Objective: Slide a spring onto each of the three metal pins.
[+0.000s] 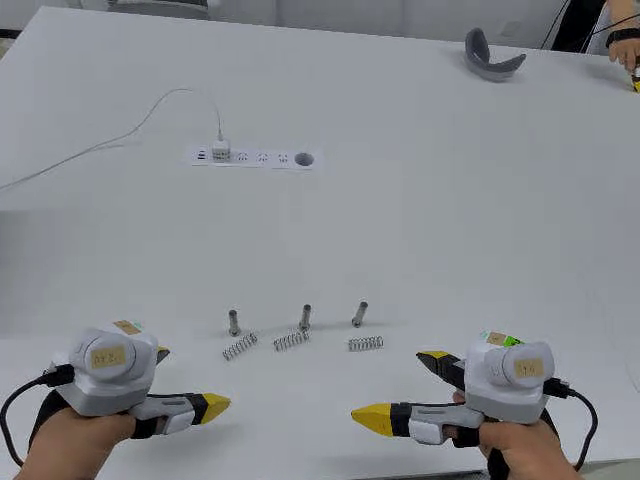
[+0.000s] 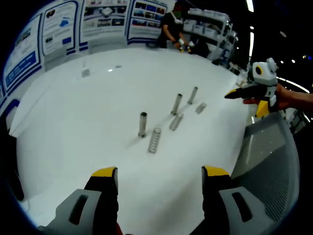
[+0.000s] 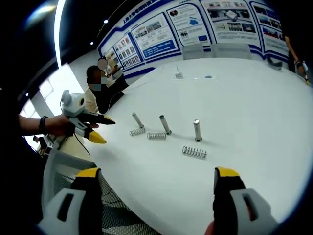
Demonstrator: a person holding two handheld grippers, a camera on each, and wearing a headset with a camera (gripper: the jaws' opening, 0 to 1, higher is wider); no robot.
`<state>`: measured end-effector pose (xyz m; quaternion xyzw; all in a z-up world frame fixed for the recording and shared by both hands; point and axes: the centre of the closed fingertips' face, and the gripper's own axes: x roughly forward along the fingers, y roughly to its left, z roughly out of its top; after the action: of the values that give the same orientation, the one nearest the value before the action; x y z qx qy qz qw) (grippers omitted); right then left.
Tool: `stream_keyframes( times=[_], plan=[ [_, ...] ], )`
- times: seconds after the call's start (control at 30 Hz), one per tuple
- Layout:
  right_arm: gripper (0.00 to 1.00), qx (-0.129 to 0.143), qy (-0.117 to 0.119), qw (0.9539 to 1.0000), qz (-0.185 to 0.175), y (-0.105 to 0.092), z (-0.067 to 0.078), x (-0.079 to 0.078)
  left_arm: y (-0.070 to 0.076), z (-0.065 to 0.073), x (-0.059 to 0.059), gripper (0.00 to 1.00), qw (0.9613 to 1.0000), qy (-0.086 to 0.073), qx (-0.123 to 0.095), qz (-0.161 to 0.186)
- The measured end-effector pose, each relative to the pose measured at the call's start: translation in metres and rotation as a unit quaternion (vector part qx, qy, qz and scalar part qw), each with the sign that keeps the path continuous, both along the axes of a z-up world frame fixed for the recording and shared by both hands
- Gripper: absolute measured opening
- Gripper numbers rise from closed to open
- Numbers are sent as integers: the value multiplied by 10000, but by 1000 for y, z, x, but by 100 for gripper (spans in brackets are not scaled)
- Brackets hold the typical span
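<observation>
Three metal pins stand upright in a row on the white table: left pin (image 1: 234, 322), middle pin (image 1: 305, 317), right pin (image 1: 359, 314). A spring lies just in front of each: left spring (image 1: 240, 346), middle spring (image 1: 291, 340), right spring (image 1: 365, 344). My left gripper (image 1: 190, 382) is open near the table's front edge, left of the pins, and holds nothing. My right gripper (image 1: 400, 388) is open at the front right, also holding nothing. The left gripper view has the nearest pin (image 2: 142, 124) and spring (image 2: 154, 139); the right gripper view has its nearest pin (image 3: 197, 130) and spring (image 3: 194, 152).
A white power strip (image 1: 250, 157) with a plugged charger and cable lies further back on the table. A grey curved object (image 1: 490, 56) rests at the far right. A person's hand (image 1: 626, 45) shows at the far right corner. People stand by wall posters beyond the table.
</observation>
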<state>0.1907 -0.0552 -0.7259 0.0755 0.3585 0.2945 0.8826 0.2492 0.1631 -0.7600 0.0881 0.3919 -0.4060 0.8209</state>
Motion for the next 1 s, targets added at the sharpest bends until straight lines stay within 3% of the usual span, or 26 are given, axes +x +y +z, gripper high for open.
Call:
stream_keyframes(
  times=[0.53,1.0],
  plan=[
    [96,26,31,10000,-8,-1,-1,-2,-13,-5,23,51,9995,-179,184,-160],
    [96,30,41,10000,-82,-8,0,-3,-28,-15,38,39,9994,-157,229,-198]
  ],
)
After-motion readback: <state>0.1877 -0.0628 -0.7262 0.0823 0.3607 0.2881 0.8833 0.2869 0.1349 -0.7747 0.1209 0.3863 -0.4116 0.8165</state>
